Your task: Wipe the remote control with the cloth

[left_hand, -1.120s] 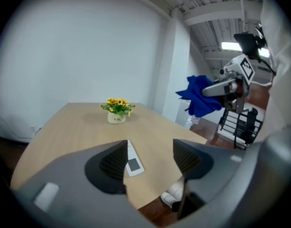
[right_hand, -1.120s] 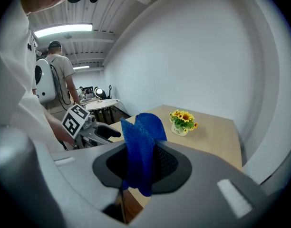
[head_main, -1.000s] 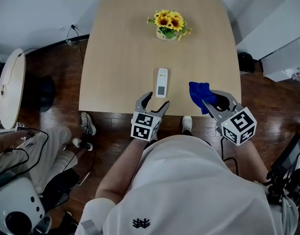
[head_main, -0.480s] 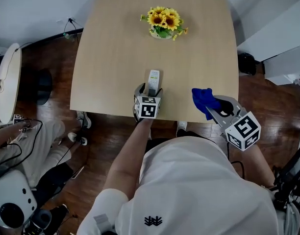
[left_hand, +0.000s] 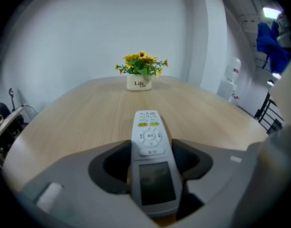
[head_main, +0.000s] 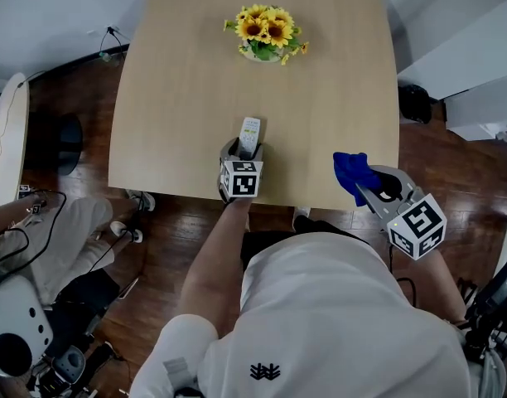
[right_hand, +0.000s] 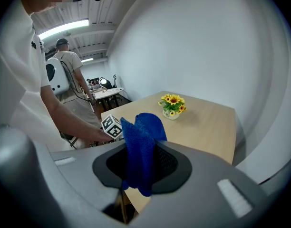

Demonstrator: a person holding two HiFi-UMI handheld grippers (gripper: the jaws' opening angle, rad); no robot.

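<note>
on table [head_main: 179, 98], left gripper [head_main: 245, 148] jaws clamping one remote [head_main: 249, 128], right gripper [right_hand: 141, 148] clenching one cloth [head_main: 350, 169]

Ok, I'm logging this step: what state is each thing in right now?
remote control: lying on the table, clamped at its near end.
left gripper: jaws have just been closing, now pressing the remote control.
cloth: bunched, pinched, raised.
right gripper: shut on the cloth.
flower pot: upright, far end.

In the head view the left tool [head_main: 243, 150] covers the near end of the remote [head_main: 250, 128]. The far edge of the bench [head_main: 171, 98] is cut off there. The remote's button print is too small to read.
</note>
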